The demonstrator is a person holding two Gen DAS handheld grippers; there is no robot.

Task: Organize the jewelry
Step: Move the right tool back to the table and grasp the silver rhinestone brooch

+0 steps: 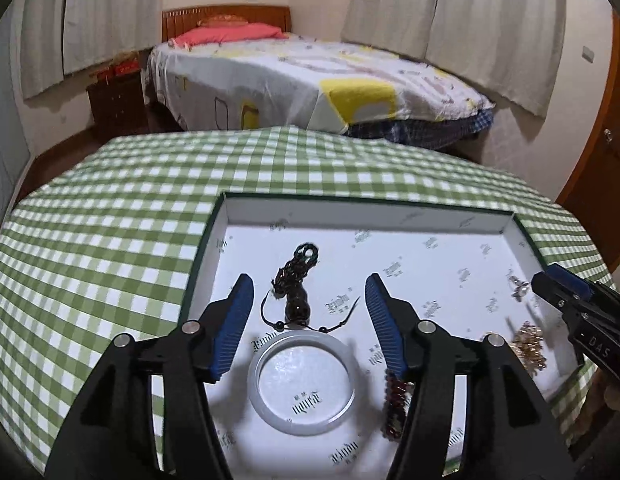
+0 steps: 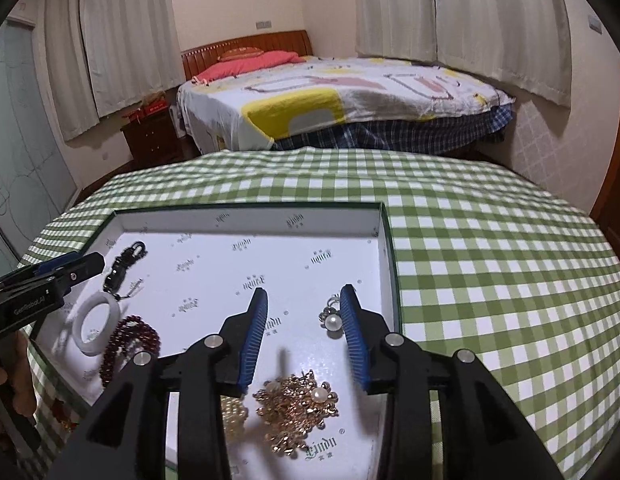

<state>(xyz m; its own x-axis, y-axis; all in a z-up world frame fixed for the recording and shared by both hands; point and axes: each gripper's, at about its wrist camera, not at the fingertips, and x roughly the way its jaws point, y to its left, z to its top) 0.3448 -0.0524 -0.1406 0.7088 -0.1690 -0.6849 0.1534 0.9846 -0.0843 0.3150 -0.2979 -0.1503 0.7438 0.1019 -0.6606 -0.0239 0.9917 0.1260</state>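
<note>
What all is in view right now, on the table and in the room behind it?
Box lid tray: one, white inside, on tablecloth.
Tablecloth: one, green-white check.
Bangle: one, white, tray's near left.
Black bead cord: one, beyond bangle.
Garnet bead bracelet: one, dark red, beside bangle.
Gold chain pile: one, tray's near right.
Pearl earring: one, white, beyond chain.
Bed: one, patterned sheet.
Nightstand: one, dark wood.
Curtains: cream.
Left gripper: open, empty.
Right gripper: open, empty.

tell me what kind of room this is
Most likely a home bedroom: a made bed with a wooden headboard, curtains, and a table under a green checked cloth.
</note>
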